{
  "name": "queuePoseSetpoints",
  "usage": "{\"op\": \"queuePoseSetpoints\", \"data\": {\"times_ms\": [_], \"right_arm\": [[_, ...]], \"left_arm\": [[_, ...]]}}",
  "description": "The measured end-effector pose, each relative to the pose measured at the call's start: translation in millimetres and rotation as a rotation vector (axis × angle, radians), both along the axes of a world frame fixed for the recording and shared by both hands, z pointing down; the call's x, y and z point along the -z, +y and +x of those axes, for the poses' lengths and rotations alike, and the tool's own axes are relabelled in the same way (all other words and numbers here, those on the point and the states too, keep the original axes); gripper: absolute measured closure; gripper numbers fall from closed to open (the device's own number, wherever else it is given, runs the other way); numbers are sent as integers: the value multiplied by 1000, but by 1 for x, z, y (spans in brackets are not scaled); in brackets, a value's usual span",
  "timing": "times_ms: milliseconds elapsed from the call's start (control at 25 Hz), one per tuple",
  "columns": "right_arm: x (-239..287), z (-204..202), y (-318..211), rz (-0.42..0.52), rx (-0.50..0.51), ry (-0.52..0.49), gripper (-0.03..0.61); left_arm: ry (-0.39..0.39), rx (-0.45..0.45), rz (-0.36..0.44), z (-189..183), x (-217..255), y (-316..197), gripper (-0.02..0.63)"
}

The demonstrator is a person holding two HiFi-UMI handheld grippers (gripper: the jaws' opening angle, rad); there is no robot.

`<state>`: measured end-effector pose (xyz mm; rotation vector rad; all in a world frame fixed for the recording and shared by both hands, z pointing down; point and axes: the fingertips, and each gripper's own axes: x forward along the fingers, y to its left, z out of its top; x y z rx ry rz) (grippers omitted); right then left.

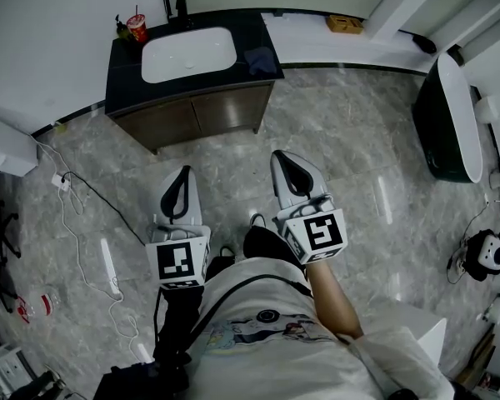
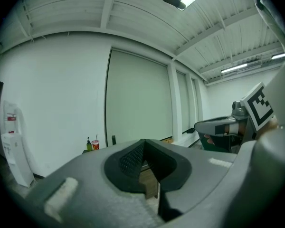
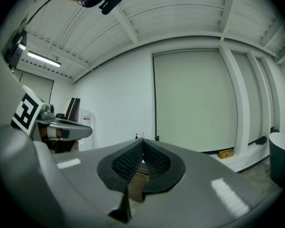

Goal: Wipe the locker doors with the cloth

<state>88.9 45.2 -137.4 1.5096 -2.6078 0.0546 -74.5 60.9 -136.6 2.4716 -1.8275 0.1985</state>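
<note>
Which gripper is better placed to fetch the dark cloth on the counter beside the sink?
Right, probably. The dark cloth lies at the counter's right end, roughly ahead of the right gripper; the left gripper is further aside. Both are empty, jaws together.

bright, even light; fisheye-warped edges

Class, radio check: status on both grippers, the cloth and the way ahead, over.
Left gripper shut, empty; right gripper shut, empty. Dark cloth lies on the vanity counter, untouched. White cable on floor, left of the path.
</note>
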Motion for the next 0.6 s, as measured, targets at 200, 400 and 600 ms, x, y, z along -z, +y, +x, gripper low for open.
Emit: {"op": "queuePoseSetpoints", "data": {"times_ms": [200, 400, 600], "right_arm": [[-11, 10, -53, -5, 25, 12, 574], [-24, 18, -143, 23, 63, 50, 574], [-21, 23, -227, -6, 133, 53, 572]], "left_arm": [[-3, 3, -19, 13, -10, -46, 612], [-23, 47, 20, 20, -1, -127, 612], [-20, 104, 29, 26, 9, -208, 612]]}}
